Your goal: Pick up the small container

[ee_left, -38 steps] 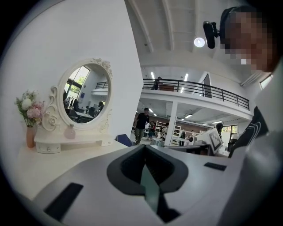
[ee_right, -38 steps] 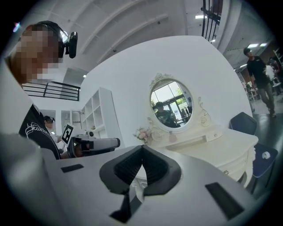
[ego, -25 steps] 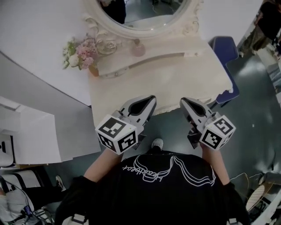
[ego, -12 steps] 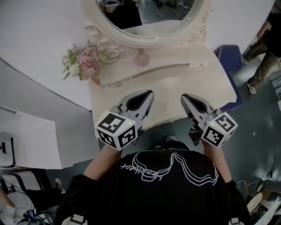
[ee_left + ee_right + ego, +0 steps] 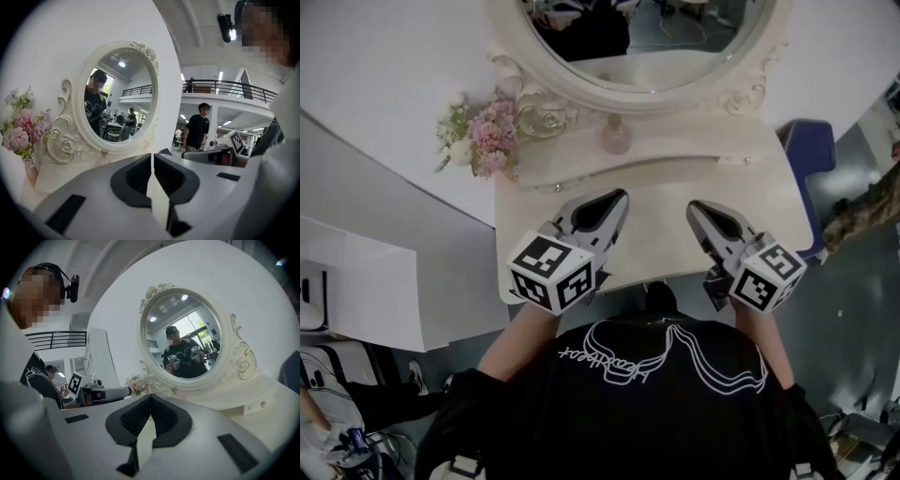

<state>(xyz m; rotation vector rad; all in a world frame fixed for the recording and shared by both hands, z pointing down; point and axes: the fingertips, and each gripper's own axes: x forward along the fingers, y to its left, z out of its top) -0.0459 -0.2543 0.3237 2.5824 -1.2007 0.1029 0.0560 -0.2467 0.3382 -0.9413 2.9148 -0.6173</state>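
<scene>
Though illegible, shirt script point(image 5: 609, 360) behind closed left tool point(image 5: 620, 198)

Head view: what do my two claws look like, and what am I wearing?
The left claw and right claw are light grey tapering shells, lined inside with black pads. Each carries at its rear a white cube printed with black square markers. No cables show. The person wears a black top with a white line drawing.
</scene>
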